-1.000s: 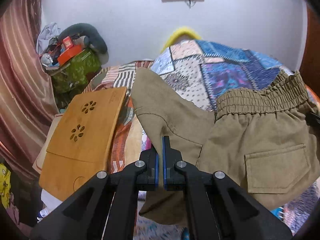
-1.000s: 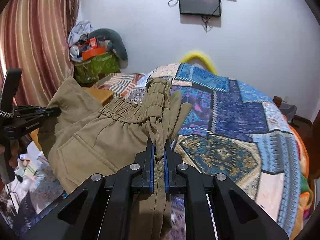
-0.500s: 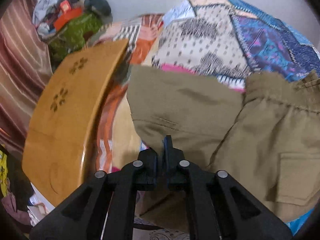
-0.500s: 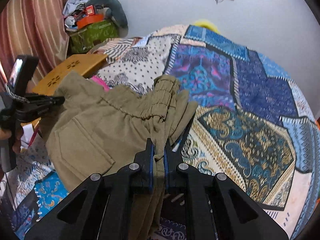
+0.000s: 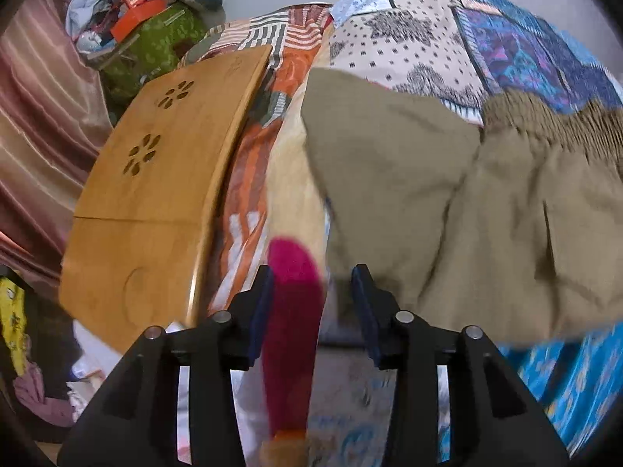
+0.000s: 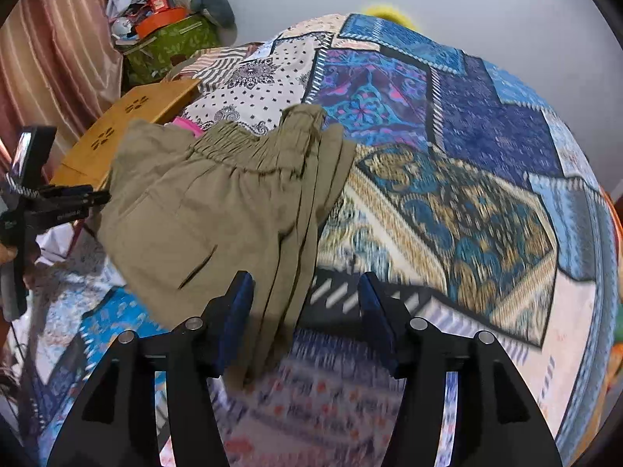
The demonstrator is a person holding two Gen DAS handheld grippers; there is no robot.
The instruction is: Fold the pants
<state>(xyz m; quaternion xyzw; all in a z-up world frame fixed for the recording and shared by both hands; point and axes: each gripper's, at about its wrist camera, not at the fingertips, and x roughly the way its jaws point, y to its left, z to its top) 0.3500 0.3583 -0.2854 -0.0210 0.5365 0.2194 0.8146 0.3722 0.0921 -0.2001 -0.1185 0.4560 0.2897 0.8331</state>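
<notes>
The khaki pants lie folded on the patchwork bedspread, elastic waistband toward the far side, a back pocket showing. In the right wrist view the pants lie left of centre. My left gripper is open and empty at the pants' left edge, above a pink item. My right gripper is open, with the pants' right folded edge lying loose between its fingers. The left gripper also shows in the right wrist view at the pants' left side.
A wooden lap table lies left of the pants at the bed's edge. A green box piled with clutter and a grey pillow stands in the back left corner by the striped curtain. The bedspread stretches to the right.
Both grippers have opened and let go of the pants, which dropped onto the bed. Both cameras have tilted down toward the bed.
</notes>
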